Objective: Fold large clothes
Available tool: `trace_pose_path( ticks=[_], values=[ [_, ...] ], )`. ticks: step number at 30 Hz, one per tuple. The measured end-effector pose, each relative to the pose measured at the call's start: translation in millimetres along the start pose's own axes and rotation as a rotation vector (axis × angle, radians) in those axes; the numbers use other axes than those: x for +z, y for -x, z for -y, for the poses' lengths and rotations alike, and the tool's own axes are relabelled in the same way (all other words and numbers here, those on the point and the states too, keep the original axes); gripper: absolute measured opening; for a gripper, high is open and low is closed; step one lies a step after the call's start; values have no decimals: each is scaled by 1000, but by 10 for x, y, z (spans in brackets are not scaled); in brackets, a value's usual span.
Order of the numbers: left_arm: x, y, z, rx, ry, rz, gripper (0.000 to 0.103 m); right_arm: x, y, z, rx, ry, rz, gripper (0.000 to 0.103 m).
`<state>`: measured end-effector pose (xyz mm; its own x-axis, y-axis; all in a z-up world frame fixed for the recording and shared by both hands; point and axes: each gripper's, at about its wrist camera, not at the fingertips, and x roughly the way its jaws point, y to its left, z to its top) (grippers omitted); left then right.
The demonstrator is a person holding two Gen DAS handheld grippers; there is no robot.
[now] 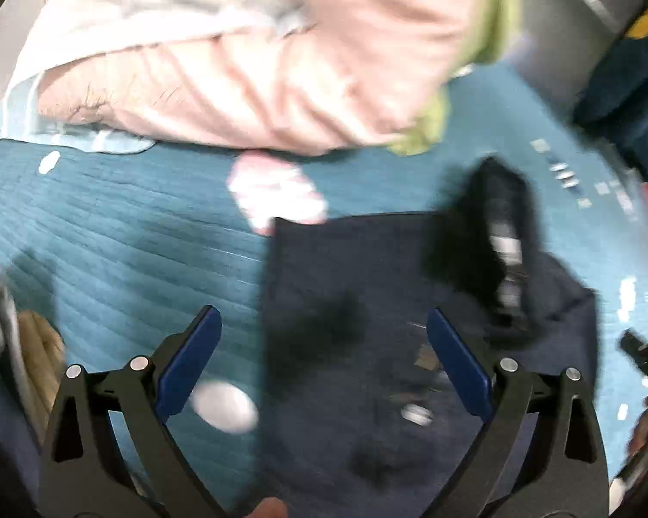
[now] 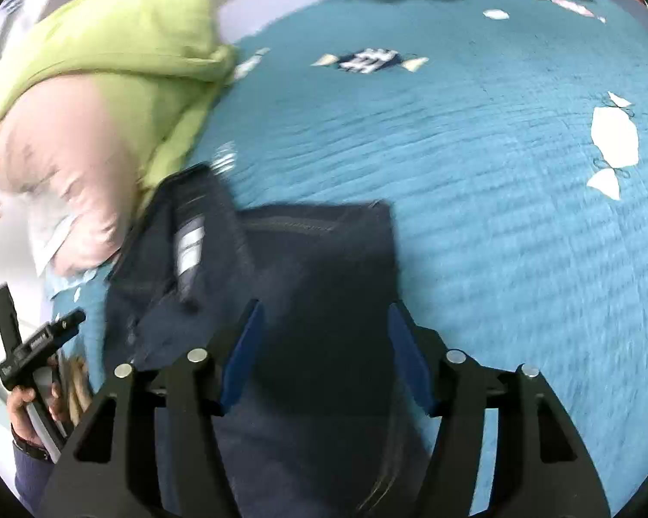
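A dark navy garment lies folded on the teal bedspread. In the left wrist view my left gripper is open above the garment's left edge, holding nothing. A flap with a white label sticks up at the garment's far right. In the right wrist view the same garment lies under my right gripper, which is open and empty. The label flap is at the garment's left. Both views are blurred.
A pink quilt and a green blanket are heaped at the bed's far side. The bedspread carries white and navy patches. A hand holding the left gripper's handle shows at the left of the right wrist view.
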<state>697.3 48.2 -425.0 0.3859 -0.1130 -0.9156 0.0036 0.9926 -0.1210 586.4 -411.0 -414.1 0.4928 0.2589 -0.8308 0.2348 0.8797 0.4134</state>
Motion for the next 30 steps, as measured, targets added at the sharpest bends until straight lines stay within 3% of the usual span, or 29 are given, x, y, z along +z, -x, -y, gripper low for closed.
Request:
trace_pose_path(
  ticks=[8,14,18,20,22,24,25,30],
  values=[
    [210,-647,-138,6,65,-132,96,379,-448,481,22,-127,-108,62],
    [272,-925,-33,-15,44,-200,95,443,-716,500,133,-197,-158,62],
    [277,-987,49,7,4,-216,93,488,-776,482,126,-203,-157,62],
    [288,-965,59,23,-9,-212,78,498,-784,449,124,-188,-159,50],
    [311,-921,103,20,-28,-202,54,493,-786,384,66,-138,-167,22],
    [305,-836,119,10,-78,-186,32,487,-727,360,79,-114,-151,10],
    [310,-808,186,11,-90,-175,19,480,-681,355,95,-111,-137,10],
    [292,-515,311,-8,-139,-65,12,497,-331,154,96,-27,-37,9]
  ],
)
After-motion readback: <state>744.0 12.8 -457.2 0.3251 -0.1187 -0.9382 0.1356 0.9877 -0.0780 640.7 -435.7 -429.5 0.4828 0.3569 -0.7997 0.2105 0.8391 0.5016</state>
